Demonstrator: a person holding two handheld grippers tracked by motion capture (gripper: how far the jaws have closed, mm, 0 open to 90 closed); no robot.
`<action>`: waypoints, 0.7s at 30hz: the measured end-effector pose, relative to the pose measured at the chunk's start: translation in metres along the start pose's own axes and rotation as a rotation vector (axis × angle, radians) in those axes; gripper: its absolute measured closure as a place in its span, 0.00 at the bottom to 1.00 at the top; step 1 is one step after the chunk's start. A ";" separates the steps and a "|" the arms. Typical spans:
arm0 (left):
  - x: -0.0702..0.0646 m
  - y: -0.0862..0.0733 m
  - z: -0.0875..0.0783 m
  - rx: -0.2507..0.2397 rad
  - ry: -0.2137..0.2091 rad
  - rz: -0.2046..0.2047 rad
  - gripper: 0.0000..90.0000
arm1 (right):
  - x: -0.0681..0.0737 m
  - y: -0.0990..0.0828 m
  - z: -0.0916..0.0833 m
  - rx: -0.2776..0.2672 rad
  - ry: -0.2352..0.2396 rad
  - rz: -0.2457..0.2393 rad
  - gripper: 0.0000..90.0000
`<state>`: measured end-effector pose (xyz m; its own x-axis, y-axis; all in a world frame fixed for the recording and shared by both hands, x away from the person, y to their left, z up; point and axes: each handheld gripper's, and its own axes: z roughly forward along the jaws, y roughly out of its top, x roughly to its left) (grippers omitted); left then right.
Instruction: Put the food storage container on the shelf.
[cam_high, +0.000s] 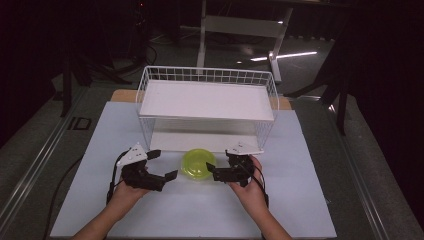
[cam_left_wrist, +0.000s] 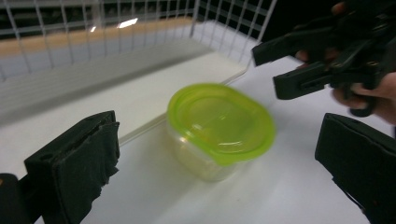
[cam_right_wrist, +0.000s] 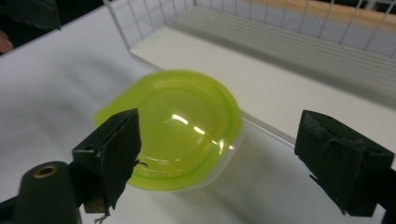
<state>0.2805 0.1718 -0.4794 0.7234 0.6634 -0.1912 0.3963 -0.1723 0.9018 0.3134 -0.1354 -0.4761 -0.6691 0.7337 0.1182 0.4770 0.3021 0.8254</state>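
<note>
**A:** How do the two grippers stand?

**B:** The left gripper (cam_high: 162, 165) and the right gripper (cam_high: 220, 165) both have their jaws spread apart, holding nothing.

**A:** And what lies between them?

**B:** A small round clear plastic container with a lime-green lid (cam_high: 198, 163), just ahead of both, untouched, on the white table (cam_high: 300, 200). Just beyond it stands a white wire two-shelf rack (cam_high: 207, 102).

A clear plastic container (cam_left_wrist: 205, 161) wears a glossy, translucent lime-green lid (cam_left_wrist: 219, 121). Behind it, a white-coated wire rack (cam_high: 207, 107) carries smooth matt shelves. The black gripper pads (cam_right_wrist: 119, 149) look rough and frayed.
</note>
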 end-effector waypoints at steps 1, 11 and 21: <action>0.000 0.000 0.002 0.001 0.005 -0.001 0.03 | -0.001 0.000 0.002 0.001 -0.005 0.000 0.16; 0.010 -0.003 0.031 0.077 0.041 -0.142 0.12 | -0.005 -0.003 0.018 0.026 0.017 0.074 0.28; 0.009 -0.009 0.058 0.195 0.061 -0.226 0.36 | -0.007 -0.005 0.022 0.071 0.020 0.138 0.47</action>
<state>0.3164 0.1376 -0.5116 0.5712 0.7427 -0.3495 0.6489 -0.1479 0.7463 0.3283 -0.1290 -0.4937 -0.6058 0.7588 0.2393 0.6033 0.2421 0.7599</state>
